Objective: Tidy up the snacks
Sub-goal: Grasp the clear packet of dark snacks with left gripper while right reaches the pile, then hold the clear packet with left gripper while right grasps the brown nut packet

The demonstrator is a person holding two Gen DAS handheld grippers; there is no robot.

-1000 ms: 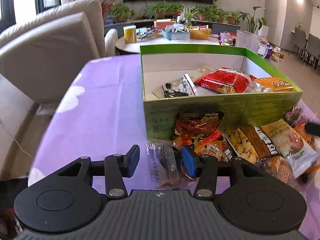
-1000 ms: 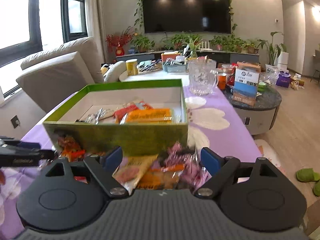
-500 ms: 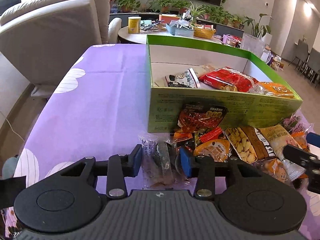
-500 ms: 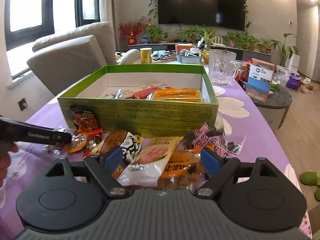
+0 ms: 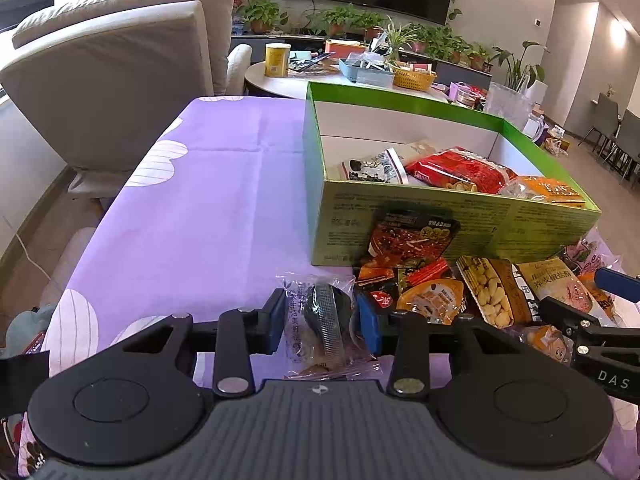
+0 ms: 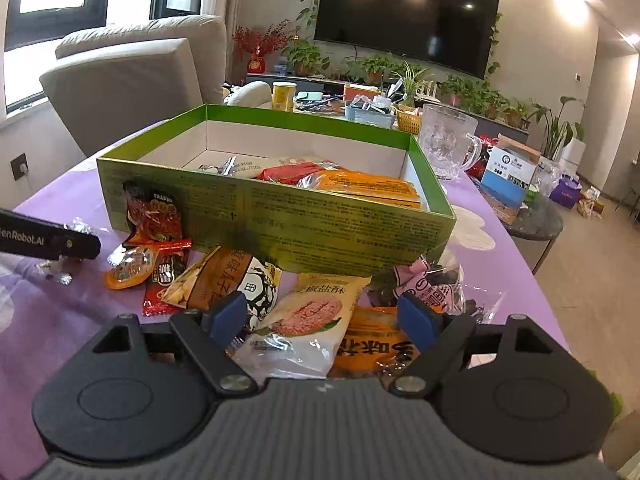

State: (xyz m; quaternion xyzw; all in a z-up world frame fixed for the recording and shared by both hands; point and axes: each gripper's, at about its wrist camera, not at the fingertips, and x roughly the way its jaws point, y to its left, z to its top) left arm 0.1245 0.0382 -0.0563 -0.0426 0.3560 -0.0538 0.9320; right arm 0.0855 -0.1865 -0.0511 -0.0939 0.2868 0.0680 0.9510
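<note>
left gripper [image 5: 323, 322] — jaws pressed on clear snack packet [image 5: 320, 320]; right gripper [image 6: 322, 318] — wide

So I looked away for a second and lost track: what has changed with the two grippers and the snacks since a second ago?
The left gripper narrowed its jaws around the clear packet; the pads now sit at its sides, though contact isn't certain. The right gripper came down over the front pile, jaws wide above the white-and-pink packet, holding nothing. The green box and the snacks in it stayed put.
</note>
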